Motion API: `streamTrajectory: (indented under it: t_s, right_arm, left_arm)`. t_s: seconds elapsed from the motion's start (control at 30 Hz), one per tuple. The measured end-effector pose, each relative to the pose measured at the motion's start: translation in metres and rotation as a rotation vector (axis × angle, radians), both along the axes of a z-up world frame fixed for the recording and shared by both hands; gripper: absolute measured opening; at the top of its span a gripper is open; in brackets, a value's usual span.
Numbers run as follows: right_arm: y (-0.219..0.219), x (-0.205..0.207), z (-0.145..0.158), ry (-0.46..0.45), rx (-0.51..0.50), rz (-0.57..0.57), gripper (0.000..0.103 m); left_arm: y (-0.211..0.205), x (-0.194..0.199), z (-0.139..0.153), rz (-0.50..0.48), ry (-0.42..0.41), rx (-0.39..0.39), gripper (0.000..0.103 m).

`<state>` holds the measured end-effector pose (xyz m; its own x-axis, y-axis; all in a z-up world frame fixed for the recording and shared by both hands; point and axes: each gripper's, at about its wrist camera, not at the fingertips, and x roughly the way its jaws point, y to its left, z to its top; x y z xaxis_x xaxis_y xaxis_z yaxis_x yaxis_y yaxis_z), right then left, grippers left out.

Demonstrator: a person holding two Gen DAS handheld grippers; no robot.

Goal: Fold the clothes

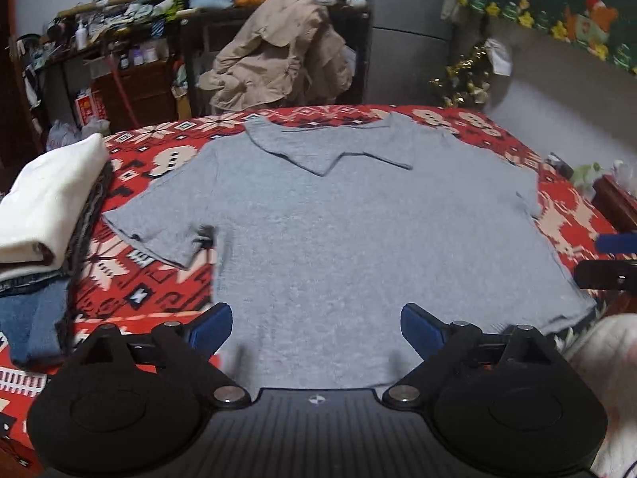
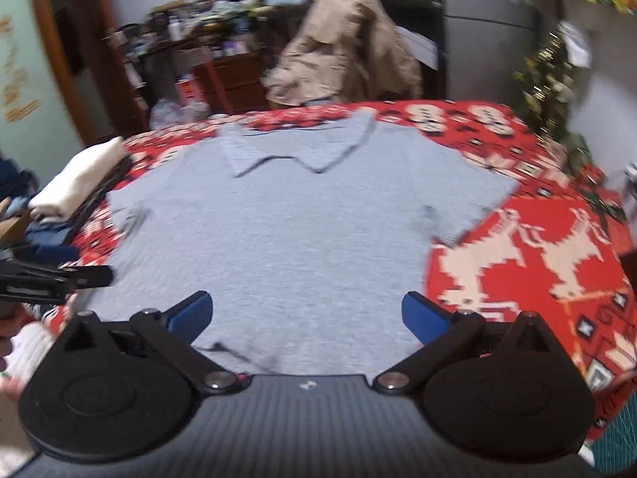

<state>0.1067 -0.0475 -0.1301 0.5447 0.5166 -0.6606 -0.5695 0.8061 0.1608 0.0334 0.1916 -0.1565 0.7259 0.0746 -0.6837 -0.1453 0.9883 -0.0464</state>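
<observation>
Grey polo shirt [image 1: 338, 231] lies spread flat, front up, over most of a red patterned blanket [image 1: 167, 290], its collar [image 1: 318, 151] at twelve o'clock and its hem at six o'clock, nearest both cameras. One short sleeve [image 1: 155, 227] reaches out toward nine o'clock; the opposite sleeve [image 2: 469, 199] reaches toward three o'clock in the right wrist view.

The left gripper [image 1: 316, 328] hangs over the hem at six o'clock with its blue-padded fingers [image 1: 213, 324] spread wide apart; nothing is between them but the cloth lying below, and whether the tips touch it cannot be told. The right gripper [image 2: 306, 318] sits likewise over the hem at six o'clock of its own view, fingers [image 2: 424, 314] wide apart and clamped on nothing. That view is blurred. Each gripper shows at the edge of the other's view: the right one at three o'clock in the left wrist picture, the left one at nine o'clock in the right wrist picture.

At nine o'clock, beside the sleeve, stands a pile of folded clothes [image 1: 43, 215], a white piece on top and blue denim beneath. Beyond the blanket at twelve o'clock a tan jacket [image 1: 278, 51] hangs in front of cluttered shelves.
</observation>
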Motion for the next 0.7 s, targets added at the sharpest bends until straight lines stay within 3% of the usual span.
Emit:
streamTrajectory:
  t_s: [0.1,0.27,0.33,0.4,0.53,0.6,0.7]
  right_arm:
    - [0.012,-0.013,0.000,-0.039,-0.025,0.034,0.102]
    - [0.018,-0.032,0.000,-0.093,-0.071,0.112,0.102]
    - [0.022,-0.041,-0.002,-0.138,-0.134,0.143,0.097]
    - [0.027,-0.050,-0.005,-0.176,-0.197,0.171,0.084]
    - [0.039,-0.061,-0.017,-0.199,-0.275,0.220,0.068]
    - [0.044,-0.063,-0.023,-0.205,-0.305,0.230,0.056]
    - [0.049,-0.064,-0.029,-0.210,-0.337,0.241,0.045]
  left_arm:
    - [-0.005,-0.004,-0.002,-0.066,-0.042,-0.066,0.092]
    - [-0.022,-0.019,-0.002,-0.152,-0.159,-0.035,0.092]
    - [-0.029,-0.019,-0.004,-0.174,-0.152,-0.001,0.092]
    - [-0.031,-0.019,-0.007,-0.183,-0.146,-0.007,0.092]
    - [-0.027,-0.014,-0.019,-0.264,-0.106,-0.099,0.092]
    - [-0.034,-0.015,-0.023,-0.282,-0.096,-0.031,0.092]
    - [-0.048,-0.017,-0.026,-0.319,-0.099,0.127,0.083]
